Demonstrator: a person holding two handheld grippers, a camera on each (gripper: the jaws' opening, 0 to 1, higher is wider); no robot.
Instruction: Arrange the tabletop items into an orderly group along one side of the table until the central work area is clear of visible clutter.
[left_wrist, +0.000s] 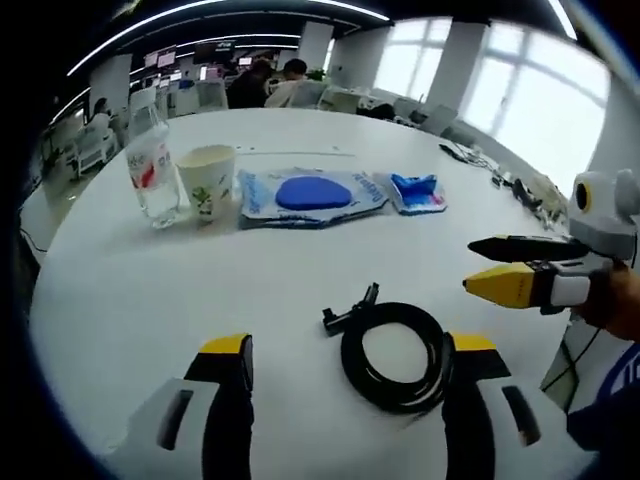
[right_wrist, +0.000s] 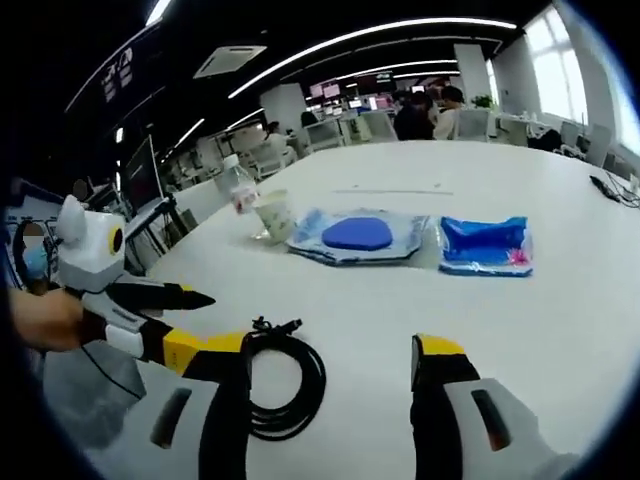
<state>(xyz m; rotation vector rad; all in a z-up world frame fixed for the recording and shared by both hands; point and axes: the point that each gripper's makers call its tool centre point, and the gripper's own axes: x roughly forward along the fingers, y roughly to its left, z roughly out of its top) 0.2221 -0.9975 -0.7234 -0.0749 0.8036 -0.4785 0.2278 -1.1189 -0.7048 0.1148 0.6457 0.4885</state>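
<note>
A coiled black cable (left_wrist: 395, 355) lies on the white table (left_wrist: 250, 280), between my left gripper's (left_wrist: 348, 350) open jaws and closer to the right one. My right gripper (left_wrist: 470, 265) comes in from the right, open and empty, held by a hand. Along the far side stand a water bottle (left_wrist: 150, 165), a paper cup (left_wrist: 207, 180), a clear packet with a blue pad (left_wrist: 310, 193) and a small blue packet (left_wrist: 417, 192). In the right gripper view my right gripper (right_wrist: 330, 350) is open over the table (right_wrist: 500, 330). The cable (right_wrist: 285, 385) lies by its left jaw, next to my left gripper (right_wrist: 205, 322).
The bottle (right_wrist: 238, 190), cup (right_wrist: 275, 215), blue pad packet (right_wrist: 358, 235) and small packet (right_wrist: 485, 245) form a row. Dark cables and small things (left_wrist: 470, 155) lie near the table's far right edge. People sit at desks (left_wrist: 270, 85) behind. A monitor (right_wrist: 140, 175) stands at the left.
</note>
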